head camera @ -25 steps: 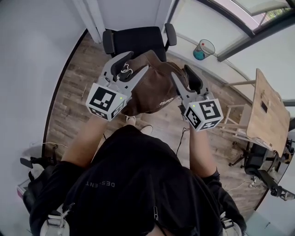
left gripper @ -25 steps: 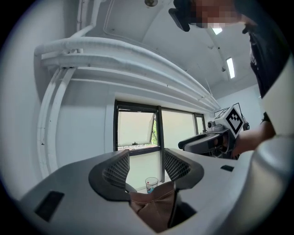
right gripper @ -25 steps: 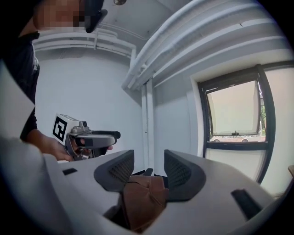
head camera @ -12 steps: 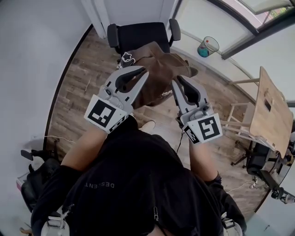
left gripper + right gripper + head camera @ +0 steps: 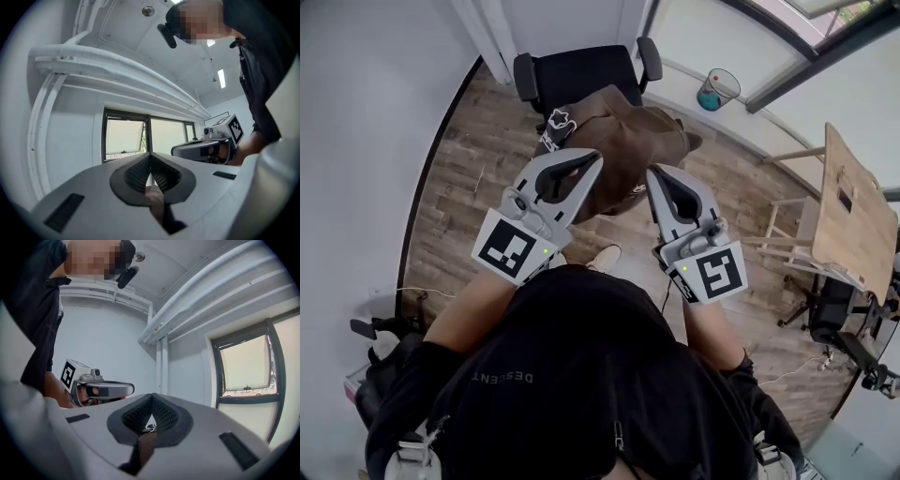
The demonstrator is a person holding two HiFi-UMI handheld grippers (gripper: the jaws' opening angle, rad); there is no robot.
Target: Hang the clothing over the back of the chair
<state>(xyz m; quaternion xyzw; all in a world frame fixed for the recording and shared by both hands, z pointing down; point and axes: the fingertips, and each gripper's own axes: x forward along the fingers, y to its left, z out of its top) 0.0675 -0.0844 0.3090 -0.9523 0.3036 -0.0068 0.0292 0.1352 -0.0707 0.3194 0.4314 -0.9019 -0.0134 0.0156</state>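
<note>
A brown garment (image 5: 623, 141) with a white label lies draped over the back of a black office chair (image 5: 581, 73), in the upper middle of the head view. My left gripper (image 5: 597, 156) sits just before the garment's near left edge, and my right gripper (image 5: 651, 172) before its near right edge. Both jaw pairs have just been closing and now stand shut, tips together, with nothing clamped. In the left gripper view the tips (image 5: 150, 154) meet against windows. The right gripper view shows tips (image 5: 152, 396) together; a brown sliver shows through the slit below.
A teal bin (image 5: 714, 94) stands by the window wall at the back right. A wooden table (image 5: 853, 216) and a dark chair (image 5: 839, 323) are at the right. Cables lie on the wood floor (image 5: 469, 178), and a white wall runs along the left.
Both grippers have drawn back from the garment toward the person, and their jaws have gone from wide open to shut. The garment stays over the chair back.
</note>
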